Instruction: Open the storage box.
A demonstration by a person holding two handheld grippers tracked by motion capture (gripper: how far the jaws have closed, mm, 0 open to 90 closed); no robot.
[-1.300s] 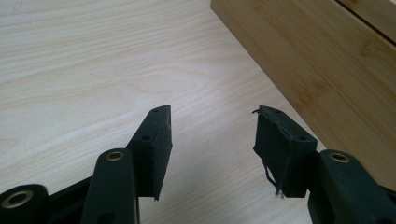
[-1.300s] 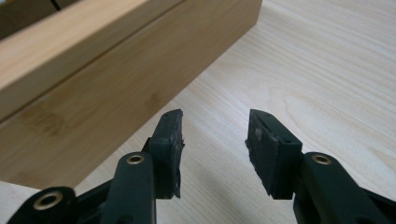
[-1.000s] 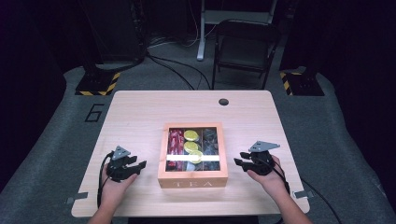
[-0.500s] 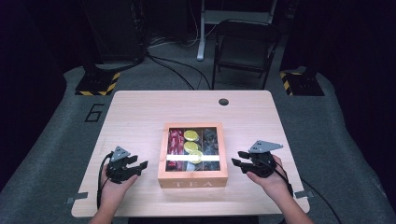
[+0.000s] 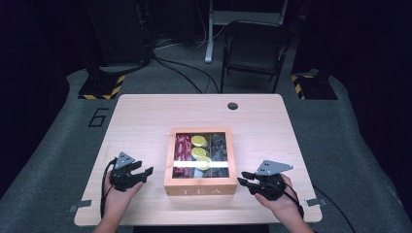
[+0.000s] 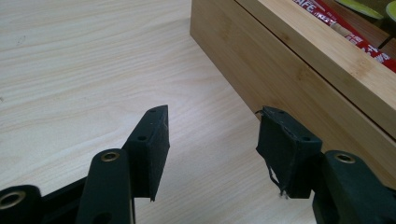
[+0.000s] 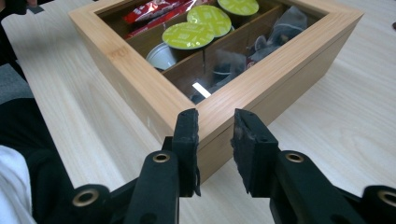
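Facing box corner (image 7: 205, 112), right tongs (image 7: 215, 135) closing, nothing between

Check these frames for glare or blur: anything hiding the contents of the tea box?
High view: a white glare band crosses the tea box lid near its front; the surroundings are dark. Right gripper view: a small reflection on the glass, with the green capsules sharp. Left gripper view: evenly lit.

A lab or studio: a lone wooden table (image 5: 145, 121) on grey carpet (image 5: 58, 145) marked 6 (image 5: 98, 117), hazard-striped stand bases (image 5: 102, 87), floor cables (image 5: 180, 70), a folding chair (image 5: 255, 48), dark surroundings.
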